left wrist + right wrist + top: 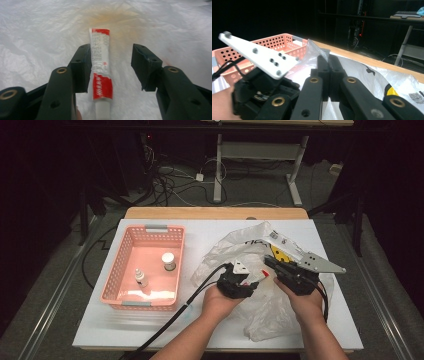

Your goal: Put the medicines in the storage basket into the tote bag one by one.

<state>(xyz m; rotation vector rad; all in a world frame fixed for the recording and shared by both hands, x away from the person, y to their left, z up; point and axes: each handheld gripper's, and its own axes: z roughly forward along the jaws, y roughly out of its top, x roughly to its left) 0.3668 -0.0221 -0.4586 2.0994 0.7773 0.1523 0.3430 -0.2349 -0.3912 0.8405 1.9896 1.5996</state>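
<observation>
The tube (101, 66), white with red bands, lies between the fingers (80, 67) of the left gripper (243, 281), against one finger and clear of the other, so they stand partly open around it rather than clamping it. It lies on the white plastic bag (267, 312) spread over the right half of the table (200, 232). The right gripper (271, 262), beside the left one, has its fingers (323, 72) closed together on a fold of the bag, holding it up. I judge this the step of fetching the tube out of the bag; next the left fingers must close squarely on it. Its printing is too blurred to read. Farther on, black letters on the bag are cut off. To the far left, the pink basket (116, 265) holds two small bottles (168, 261).
</observation>
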